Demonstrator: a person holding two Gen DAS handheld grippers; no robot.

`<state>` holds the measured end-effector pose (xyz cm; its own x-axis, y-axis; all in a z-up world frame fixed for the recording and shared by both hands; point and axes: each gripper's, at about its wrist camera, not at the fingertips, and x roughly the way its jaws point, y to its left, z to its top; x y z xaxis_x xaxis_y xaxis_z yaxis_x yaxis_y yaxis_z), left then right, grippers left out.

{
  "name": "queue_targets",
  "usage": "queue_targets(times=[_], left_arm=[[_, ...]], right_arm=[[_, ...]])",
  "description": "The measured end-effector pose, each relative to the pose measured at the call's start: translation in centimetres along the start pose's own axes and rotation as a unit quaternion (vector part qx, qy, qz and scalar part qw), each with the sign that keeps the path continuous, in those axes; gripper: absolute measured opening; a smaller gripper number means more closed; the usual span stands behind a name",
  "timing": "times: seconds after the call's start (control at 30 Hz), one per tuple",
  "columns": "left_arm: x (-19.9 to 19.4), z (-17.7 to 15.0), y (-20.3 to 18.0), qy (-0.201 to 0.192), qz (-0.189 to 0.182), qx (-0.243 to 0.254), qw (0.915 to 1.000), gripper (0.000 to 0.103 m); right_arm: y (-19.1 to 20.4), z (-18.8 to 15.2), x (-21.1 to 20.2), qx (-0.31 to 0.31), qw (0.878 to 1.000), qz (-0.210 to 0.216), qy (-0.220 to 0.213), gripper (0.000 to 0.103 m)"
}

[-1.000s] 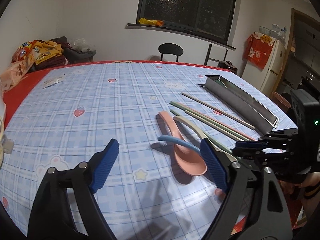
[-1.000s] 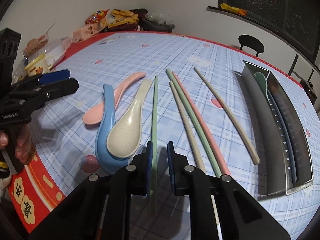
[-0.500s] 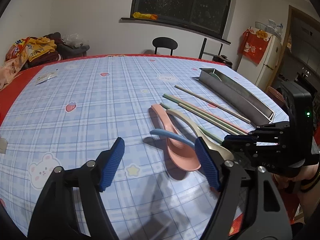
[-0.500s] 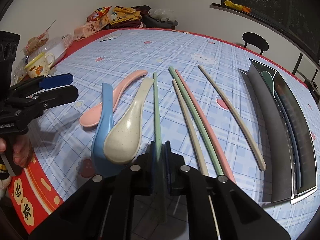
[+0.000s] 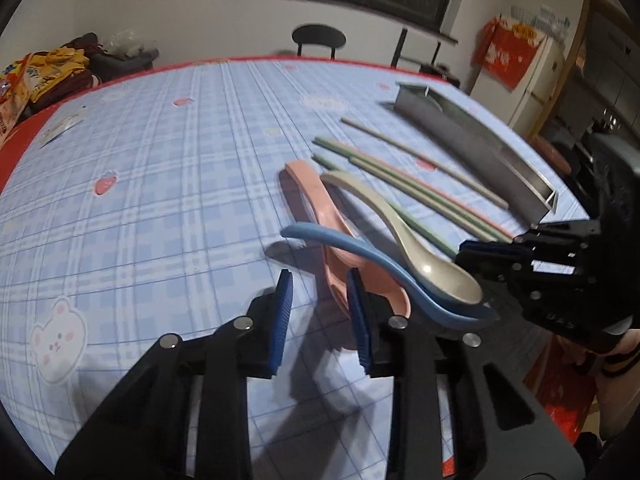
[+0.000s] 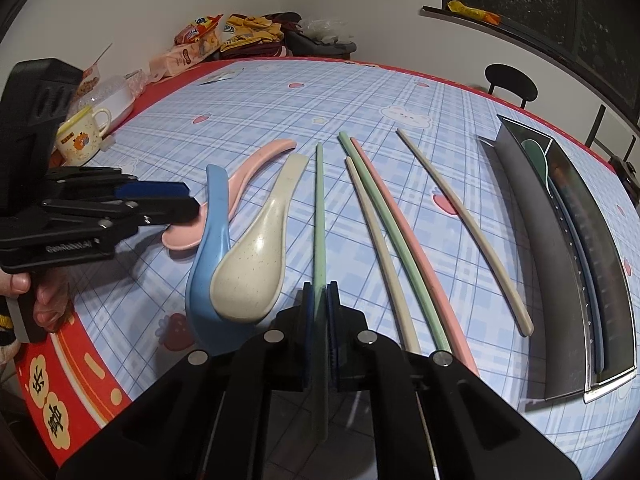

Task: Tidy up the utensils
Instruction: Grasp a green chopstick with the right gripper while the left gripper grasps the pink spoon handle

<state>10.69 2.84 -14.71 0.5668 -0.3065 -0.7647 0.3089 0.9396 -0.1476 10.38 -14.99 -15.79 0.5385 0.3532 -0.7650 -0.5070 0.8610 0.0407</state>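
Meanwhile the right gripper (image 6: 320, 296) pinches the green chopstick (image 6: 319, 216), while the left gripper's (image 5: 320, 292) closing jaws hold nothing.

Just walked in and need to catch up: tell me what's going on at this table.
A person is sorting utensils with a handheld gripper in each hand. The right gripper is shut on a green chopstick lying on the checked tablecloth. The left gripper is closing beside the pink spoon, with nothing clearly between its fingers. The blue spoon, cream spoon and other chopsticks lie loose; the metal tray already holds some pieces.
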Motion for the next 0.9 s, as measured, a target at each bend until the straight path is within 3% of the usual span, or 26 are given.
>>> queue_targets(times=[0.1, 0.23, 0.4, 0.6, 0.7, 0.77, 0.9], left_arm=[[0.6, 0.6, -0.5, 0.010, 0.002, 0.016, 0.9998, 0.030], [1.1, 1.7, 0.0, 0.015, -0.019, -0.006, 0.9997, 0.033], [2.3, 2.7, -0.4, 0.027, -0.015, 0.002, 0.9995, 0.035], [3.4, 3.4, -1.2, 0.026, -0.020, 0.010, 0.9994, 0.044], [3.4, 3.3, -1.5, 0.020, -0.011, 0.018, 0.9996, 0.042], [3.2, 3.1, -1.4, 0.015, -0.007, 0.013, 0.9998, 0.034], [3.0, 2.9, 0.1, 0.011, -0.048, -0.024, 0.9985, 0.030]], right_arm=[[0.1, 0.0, 0.0, -0.001, 1.000, 0.000, 0.000, 0.007], [0.1, -0.1, -0.1, 0.000, 1.000, 0.001, -0.001, 0.007], [0.1, -0.1, -0.1, 0.000, 1.000, 0.001, -0.001, 0.007], [0.1, -0.1, -0.1, 0.001, 1.000, 0.001, -0.001, 0.007], [0.1, -0.2, -0.1, 0.001, 1.000, 0.002, -0.001, 0.007], [0.1, -0.2, -0.1, 0.003, 1.000, 0.005, -0.002, 0.007], [0.1, -0.1, -0.1, 0.006, 1.000, 0.009, -0.001, 0.007]])
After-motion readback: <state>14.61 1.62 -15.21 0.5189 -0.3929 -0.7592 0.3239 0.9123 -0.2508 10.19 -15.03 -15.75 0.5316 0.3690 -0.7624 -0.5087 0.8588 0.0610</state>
